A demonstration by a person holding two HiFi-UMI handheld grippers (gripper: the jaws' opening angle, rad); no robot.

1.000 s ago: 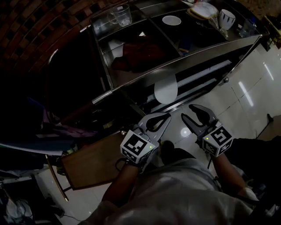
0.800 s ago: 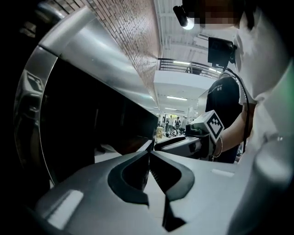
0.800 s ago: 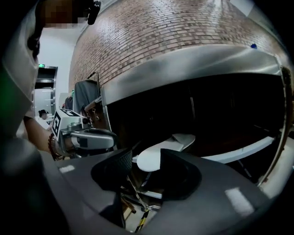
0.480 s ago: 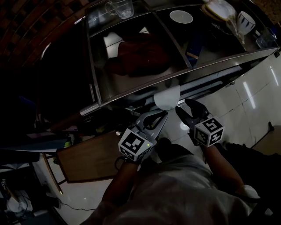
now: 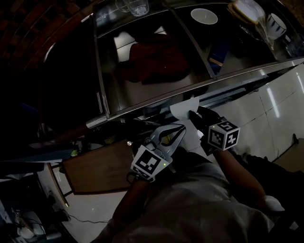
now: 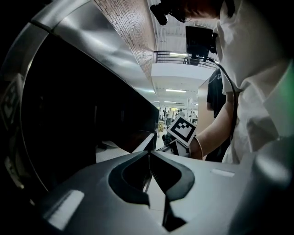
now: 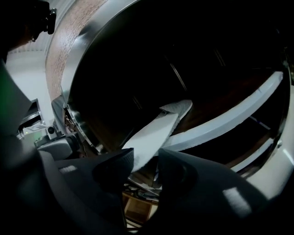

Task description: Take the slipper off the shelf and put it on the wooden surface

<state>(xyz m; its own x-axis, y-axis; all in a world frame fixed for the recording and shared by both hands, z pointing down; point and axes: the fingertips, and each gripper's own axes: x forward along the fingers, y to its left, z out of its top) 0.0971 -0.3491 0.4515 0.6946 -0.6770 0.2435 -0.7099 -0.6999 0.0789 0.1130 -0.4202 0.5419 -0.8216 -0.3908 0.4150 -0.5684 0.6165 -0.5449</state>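
Note:
A white slipper (image 5: 182, 108) sticks out from the low shelf under the metal-framed glass cabinet (image 5: 142, 102). In the right gripper view the slipper (image 7: 156, 133) slants out of the dark shelf, its near end between my jaws. My right gripper (image 5: 194, 115) (image 7: 144, 160) is at that end, and its jaws are closing around it without a clear pinch. Held lower and to the left, my left gripper (image 5: 182, 128) (image 6: 149, 153) is shut and empty. The wooden surface (image 5: 99, 168) lies at the lower left, beside the shelf.
On the glass top stand glass cups (image 5: 135, 5), a white plate (image 5: 204, 15) and a mug (image 5: 275, 21). A dark red thing (image 5: 154, 57) lies under the glass. Pale floor tiles (image 5: 280, 109) run to the right. Clutter (image 5: 28, 228) sits at the lower left.
My right gripper has moved up and forward to the slipper, whose end now lies between its jaws. The left gripper stays shut and has shifted only slightly.

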